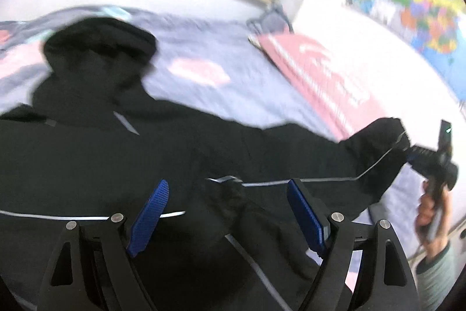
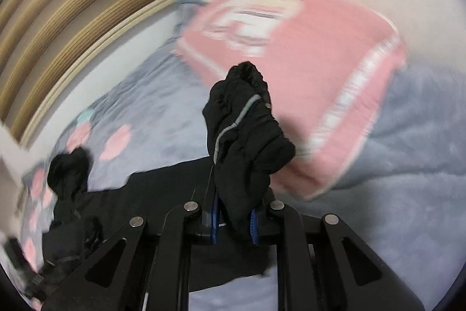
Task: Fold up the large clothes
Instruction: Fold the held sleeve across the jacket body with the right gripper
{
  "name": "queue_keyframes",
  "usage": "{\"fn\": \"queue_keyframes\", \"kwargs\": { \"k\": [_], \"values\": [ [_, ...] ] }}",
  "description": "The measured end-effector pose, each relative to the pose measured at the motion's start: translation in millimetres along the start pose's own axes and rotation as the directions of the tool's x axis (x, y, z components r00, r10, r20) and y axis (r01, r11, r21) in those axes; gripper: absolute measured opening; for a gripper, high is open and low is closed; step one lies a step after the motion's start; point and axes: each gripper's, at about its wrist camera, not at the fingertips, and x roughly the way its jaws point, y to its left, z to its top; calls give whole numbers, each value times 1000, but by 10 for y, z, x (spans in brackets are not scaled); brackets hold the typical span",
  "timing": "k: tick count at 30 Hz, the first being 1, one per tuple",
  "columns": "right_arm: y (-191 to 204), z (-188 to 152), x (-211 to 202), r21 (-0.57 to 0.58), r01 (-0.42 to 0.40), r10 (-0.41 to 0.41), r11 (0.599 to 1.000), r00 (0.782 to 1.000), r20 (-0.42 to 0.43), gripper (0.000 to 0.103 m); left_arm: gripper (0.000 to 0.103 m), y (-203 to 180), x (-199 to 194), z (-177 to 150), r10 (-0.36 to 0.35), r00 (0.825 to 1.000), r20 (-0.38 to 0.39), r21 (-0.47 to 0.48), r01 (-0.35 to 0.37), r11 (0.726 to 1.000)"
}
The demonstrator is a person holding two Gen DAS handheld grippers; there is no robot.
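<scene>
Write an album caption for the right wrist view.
Right tongs shut on a black jacket's sleeve cuff above a grey bedspread.

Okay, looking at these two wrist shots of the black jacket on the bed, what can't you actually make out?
- Left wrist view: black jacket's lower part, cut off by the frame edge and left gripper.
- Left wrist view: wall map, blurred.
- Right wrist view: pink pillow's print, motion-blurred; right gripper's pads mostly hidden by the sleeve cuff.
</scene>
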Motion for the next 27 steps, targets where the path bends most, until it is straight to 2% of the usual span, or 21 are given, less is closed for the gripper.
{"fn": "queue_keyframes", "kwargs": {
  "k": [3, 6, 13, 15, 21, 24, 27],
  "values": [
    [942, -217, -80, -182, 28, -30, 983, 1000, -8, 19, 84, 197, -555, 48, 44, 999, 30, 19, -45, 999],
    [1862, -420, -197, -303, 12, -8, 953, 1000, 14, 19, 84, 474, -1108, -16, 86, 995, 50, 16, -86, 996],
    [3649, -1001, -338, -499, -54, 57, 865, 998, -8, 19, 84, 1146, -1933, -287, 199, 979, 47, -35, -198, 980],
    [4137, -1247, -333, -552, -69, 67, 831, 998, -24, 19, 84, 1301, -2076, -385, 204, 978, 48, -51, -202, 978],
    [5222, -2018, -126, -668, -171, 115, 724, 985, -128, 19, 84, 1726, -2383, -644, 234, 971, 51, -90, -228, 969],
    [5554, -2395, 129, -682, -217, 107, 699, 974, -201, 19, 84, 1885, -2418, -766, 238, 970, 43, -102, -233, 967],
    [5767, -2735, 425, -699, -226, 67, 678, 967, -247, 19, 84, 2052, -2396, -881, 244, 970, 23, -114, -240, 964]
  ]
}}
